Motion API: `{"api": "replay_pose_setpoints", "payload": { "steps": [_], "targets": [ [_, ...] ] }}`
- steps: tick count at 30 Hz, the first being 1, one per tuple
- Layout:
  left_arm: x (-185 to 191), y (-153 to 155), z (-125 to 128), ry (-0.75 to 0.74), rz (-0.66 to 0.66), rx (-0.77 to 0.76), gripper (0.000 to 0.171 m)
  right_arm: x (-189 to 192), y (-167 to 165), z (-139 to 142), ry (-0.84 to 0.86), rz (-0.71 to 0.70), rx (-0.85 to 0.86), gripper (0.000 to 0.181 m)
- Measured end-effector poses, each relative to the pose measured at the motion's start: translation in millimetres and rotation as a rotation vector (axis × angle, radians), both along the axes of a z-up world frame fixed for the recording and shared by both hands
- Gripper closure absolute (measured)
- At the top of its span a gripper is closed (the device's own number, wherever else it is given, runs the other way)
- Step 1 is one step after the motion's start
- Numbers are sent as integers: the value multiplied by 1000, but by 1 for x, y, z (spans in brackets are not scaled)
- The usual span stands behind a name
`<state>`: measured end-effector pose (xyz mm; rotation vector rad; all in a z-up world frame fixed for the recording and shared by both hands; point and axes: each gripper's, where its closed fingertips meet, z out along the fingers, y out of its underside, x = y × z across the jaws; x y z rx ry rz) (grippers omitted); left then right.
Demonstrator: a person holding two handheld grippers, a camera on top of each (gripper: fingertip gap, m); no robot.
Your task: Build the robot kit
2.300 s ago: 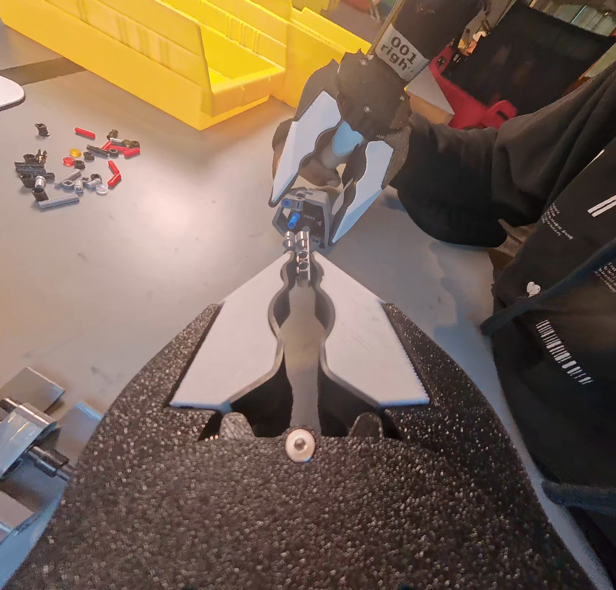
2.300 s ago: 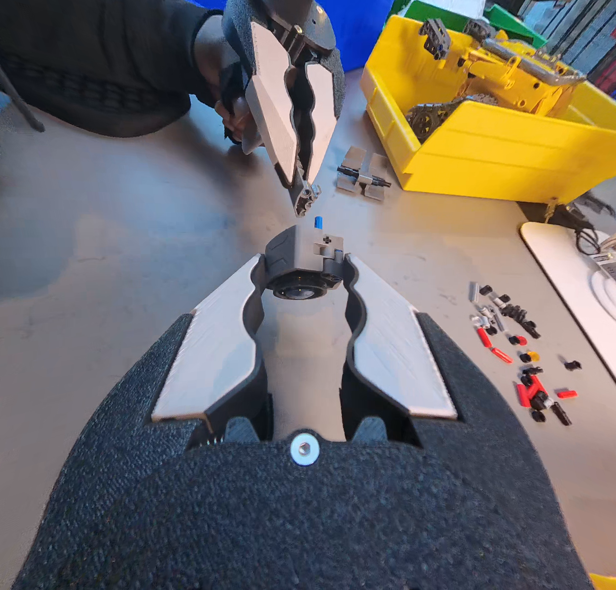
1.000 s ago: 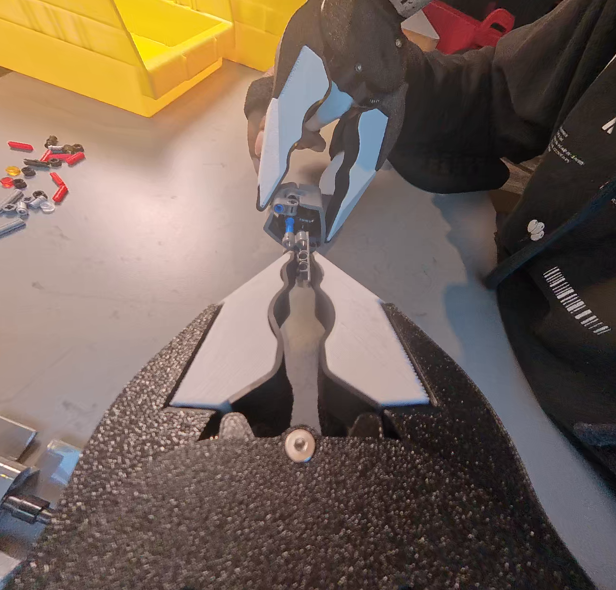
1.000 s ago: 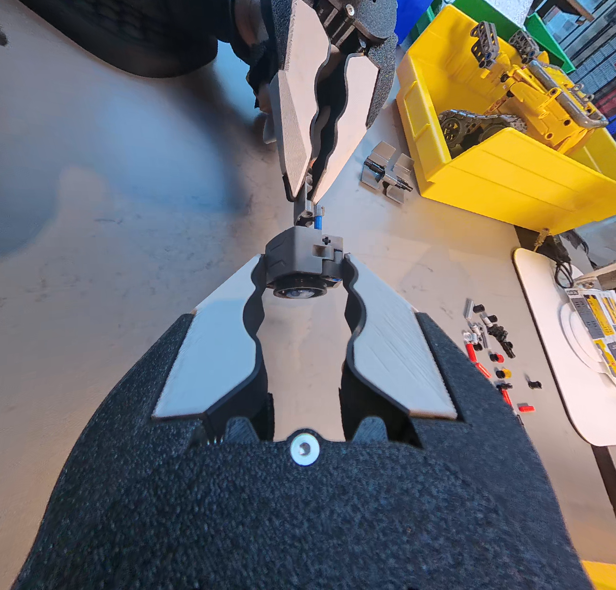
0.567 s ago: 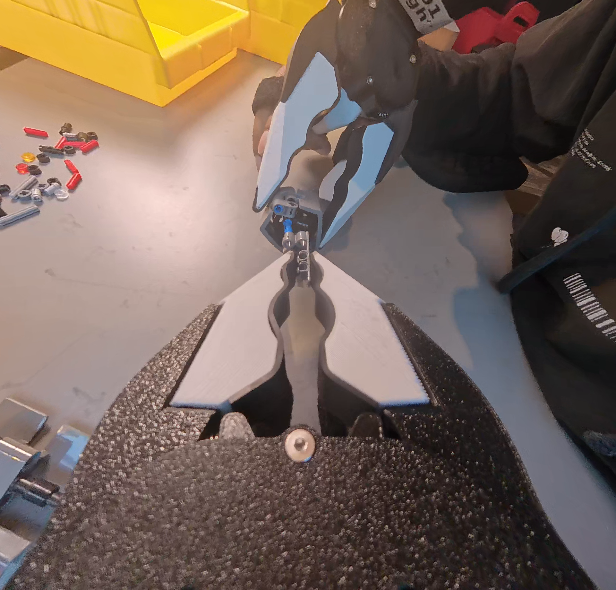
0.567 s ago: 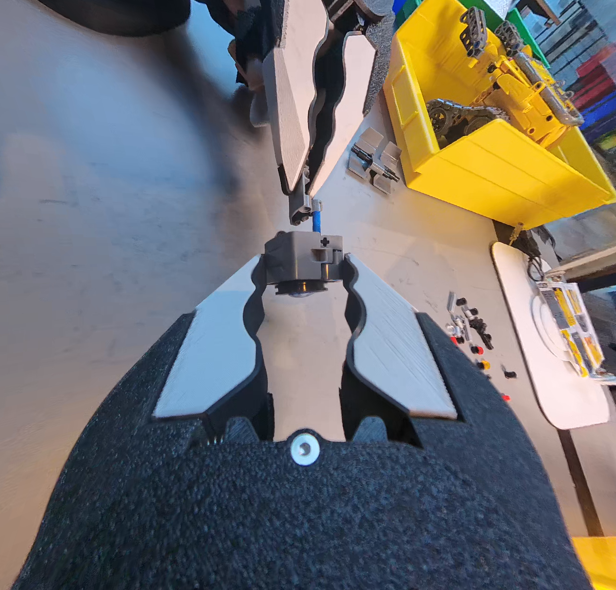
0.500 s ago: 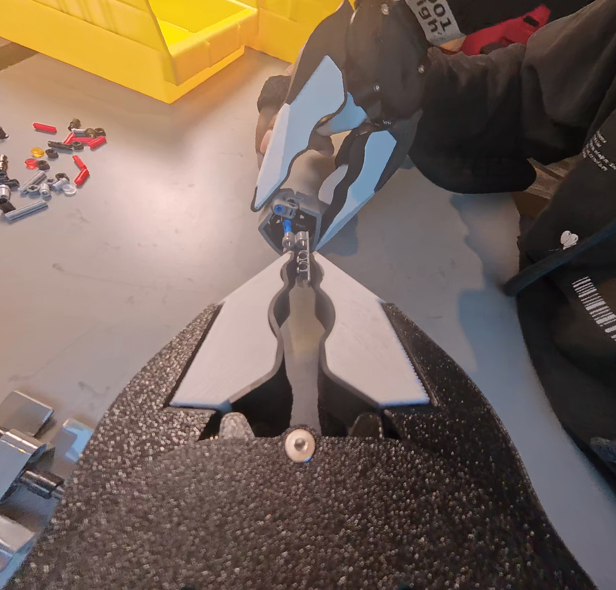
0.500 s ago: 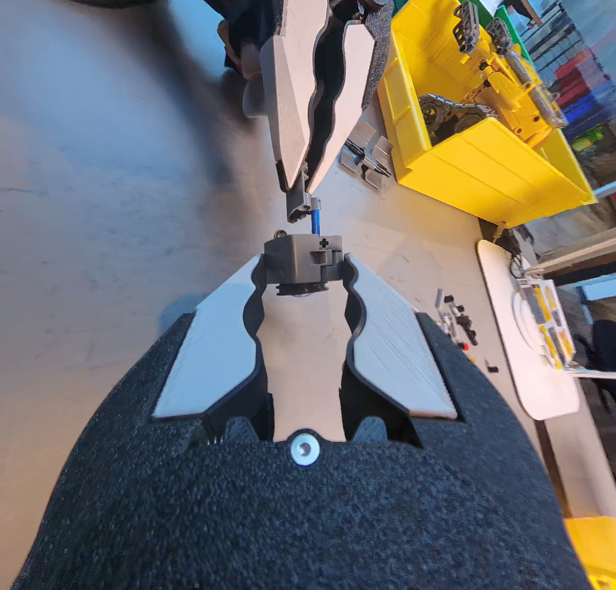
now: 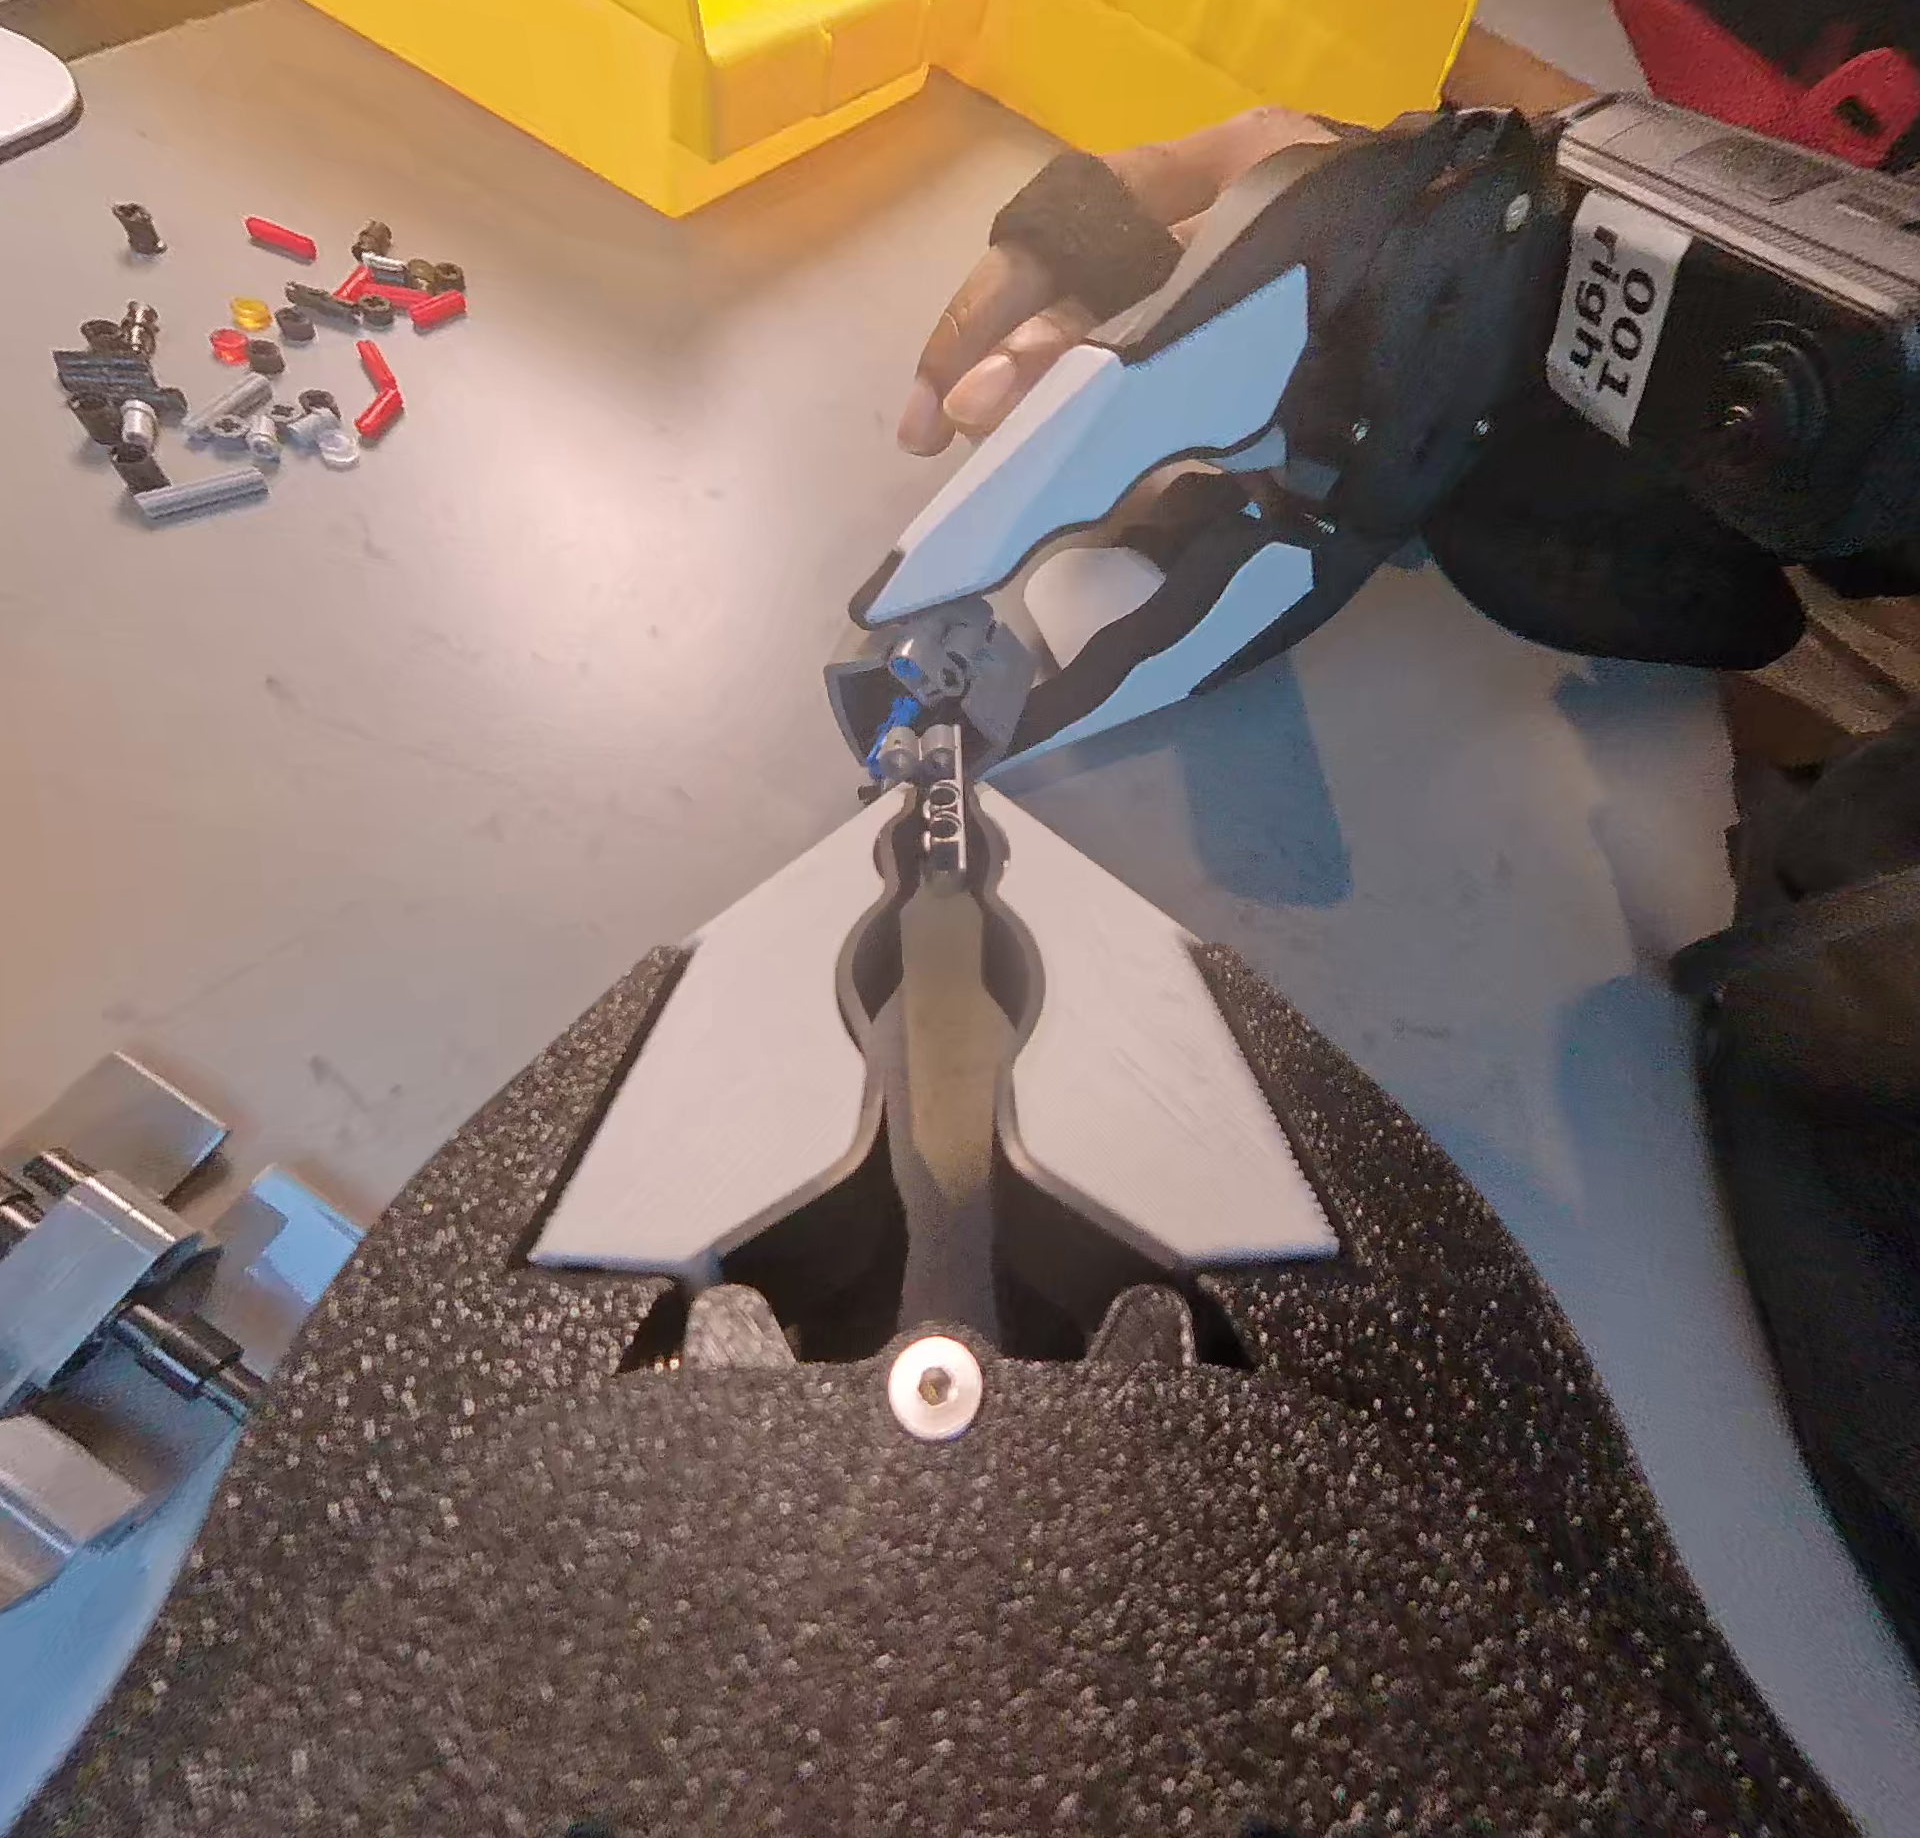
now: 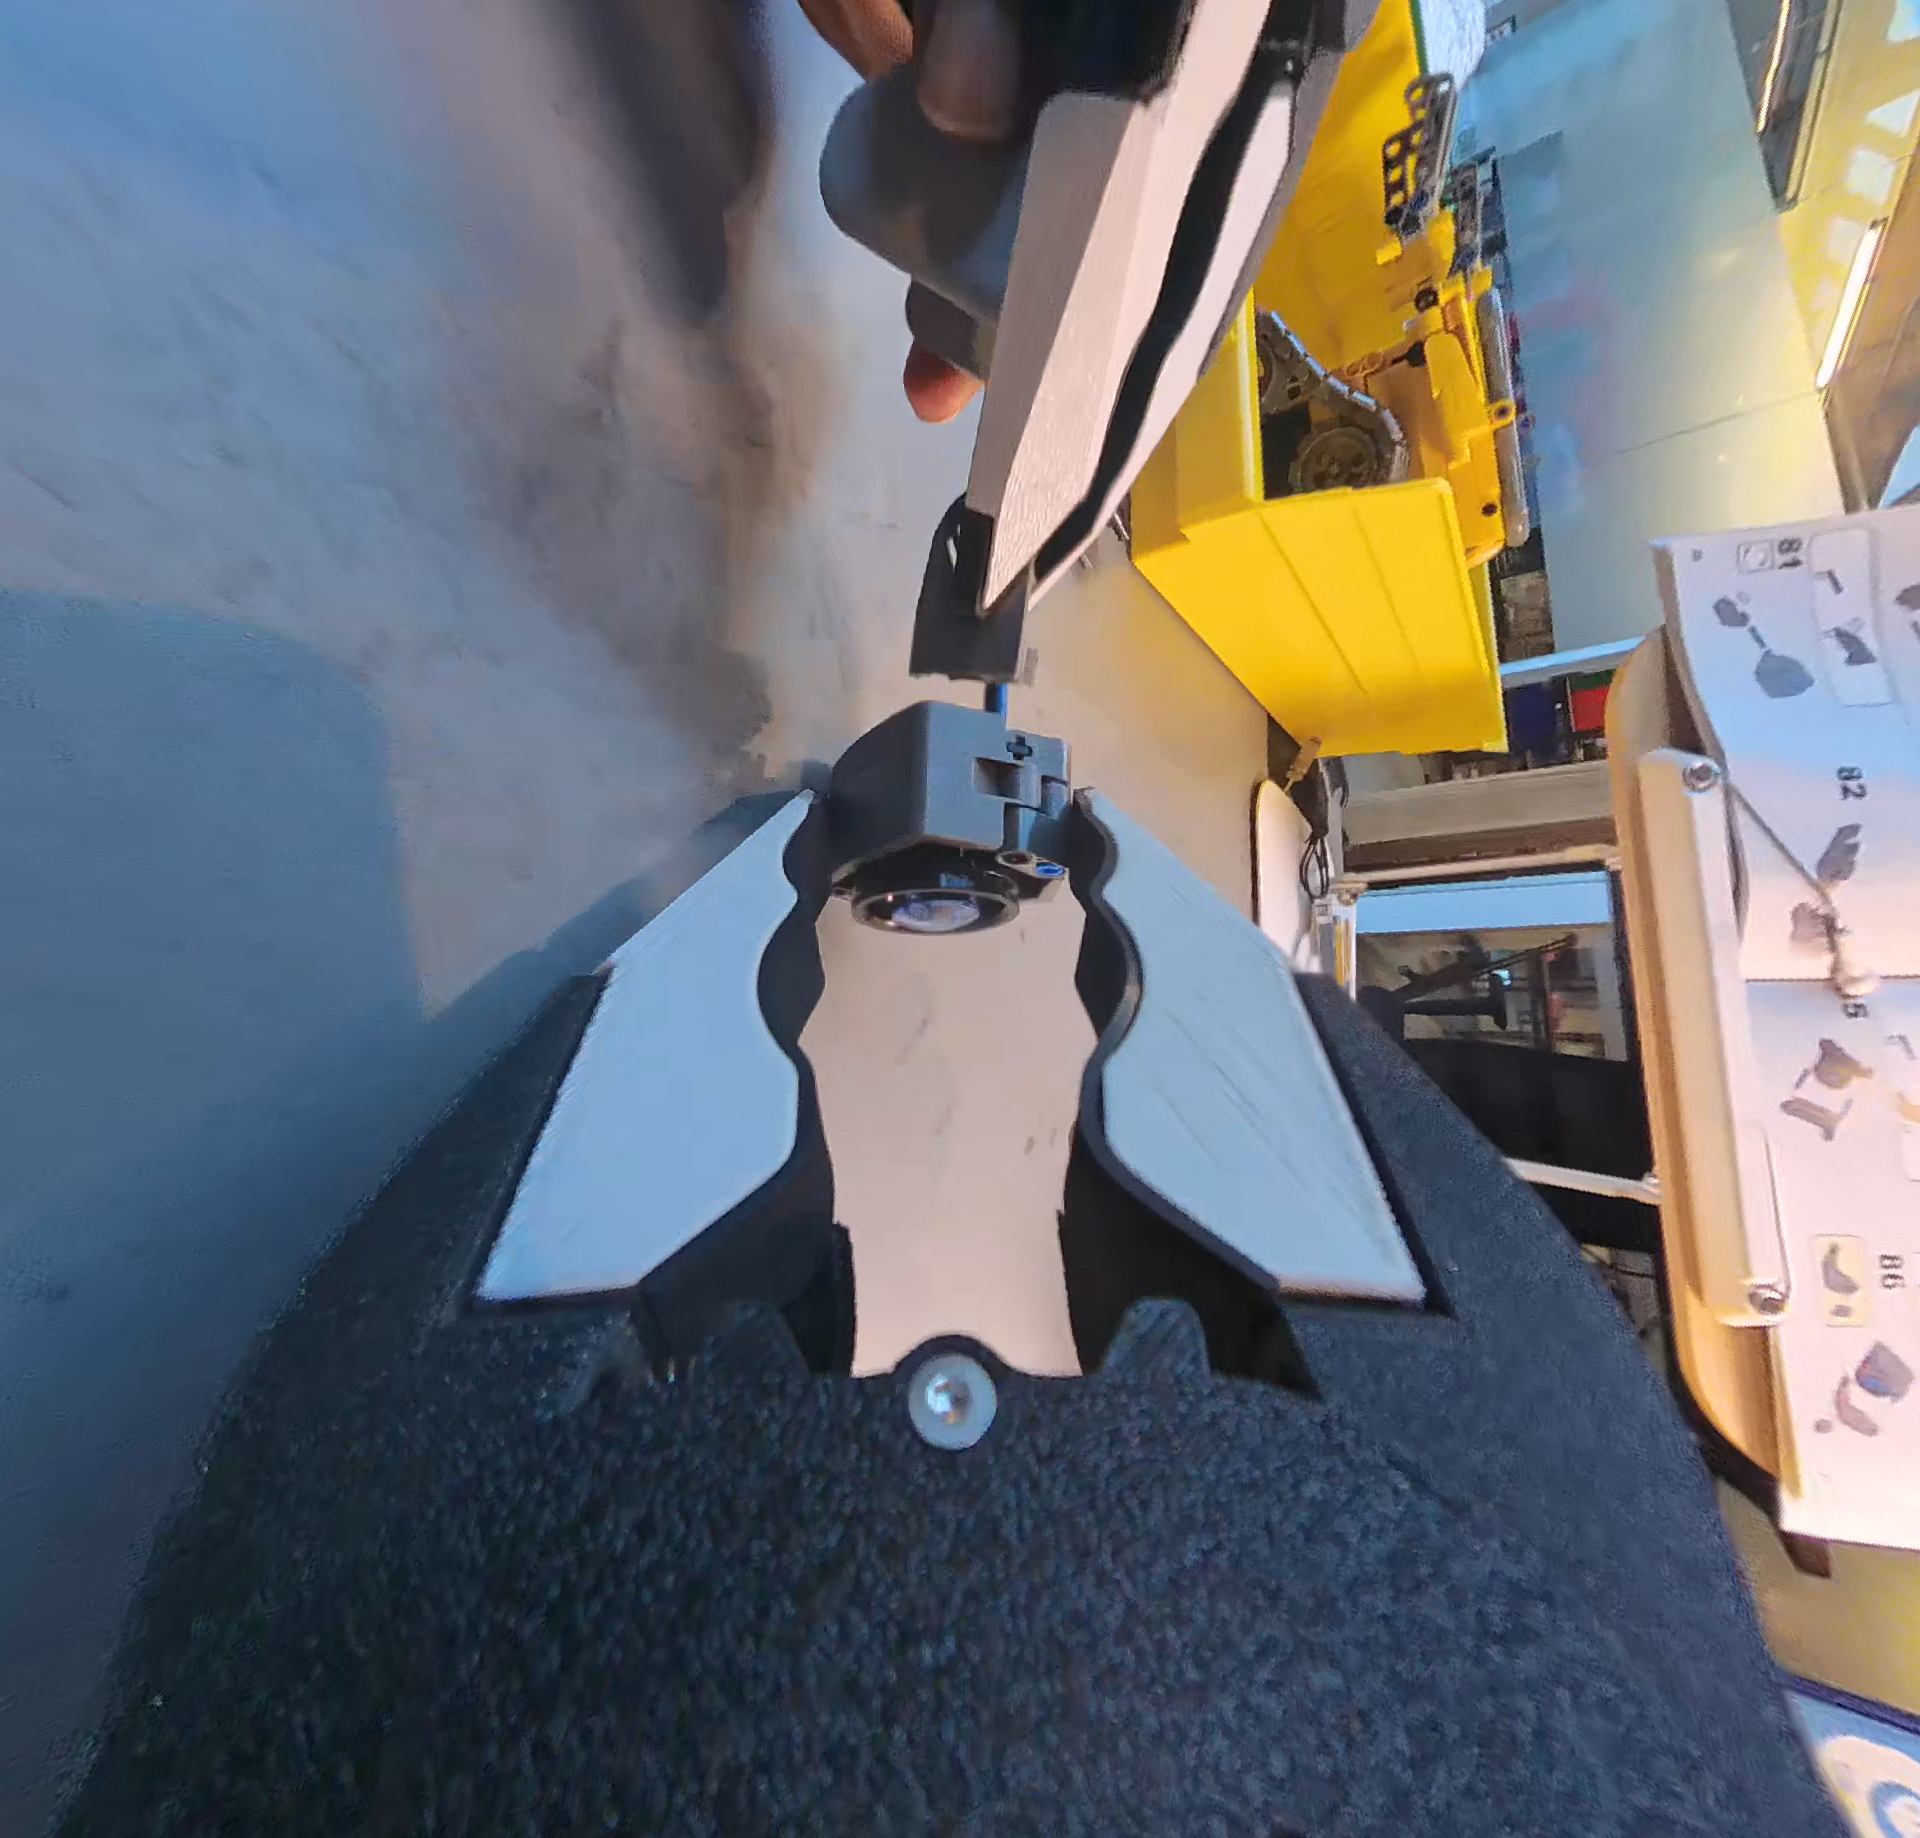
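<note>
**Left wrist view: two hand-held grippers bring toy parts together**

Left hand-held gripper [image 9: 940, 822] is clenched on a thin grey beam with holes [image 9: 943, 817], pointing away from the camera. Right hand-held gripper [image 10: 951, 822] grips a chunky grey block [image 10: 940, 786] with a blue pin [image 9: 896, 728]; beam and pin touch above the smooth grey table [image 9: 468, 645]. A yellow bin [image 10: 1340, 625] holds a yellow toy machine [image 10: 1444, 354]. Small red and black pieces [image 9: 249, 344] lie loose.

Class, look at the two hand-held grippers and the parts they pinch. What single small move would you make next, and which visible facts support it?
Probably ease the left hand-held gripper forward. It pinches a small grey beam whose end meets the blue pin projecting from the grey block clamped in the right hand-held gripper. Part of the pin still shows between them, so the joint looks unseated.
</note>
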<state>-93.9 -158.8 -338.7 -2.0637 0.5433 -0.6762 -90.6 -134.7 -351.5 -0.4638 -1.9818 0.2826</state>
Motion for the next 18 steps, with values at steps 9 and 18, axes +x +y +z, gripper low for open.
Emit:
{"api": "replay_pose_setpoints", "payload": {
  "steps": [9,18],
  "targets": [
    [8,-7,-6,41,-56,-18,165,19,-26,5,-72,61,-157,132],
    [22,-22,-12,106,-159,-45,165,31,-34,9,-111,55,-280,160]
  ]
}}
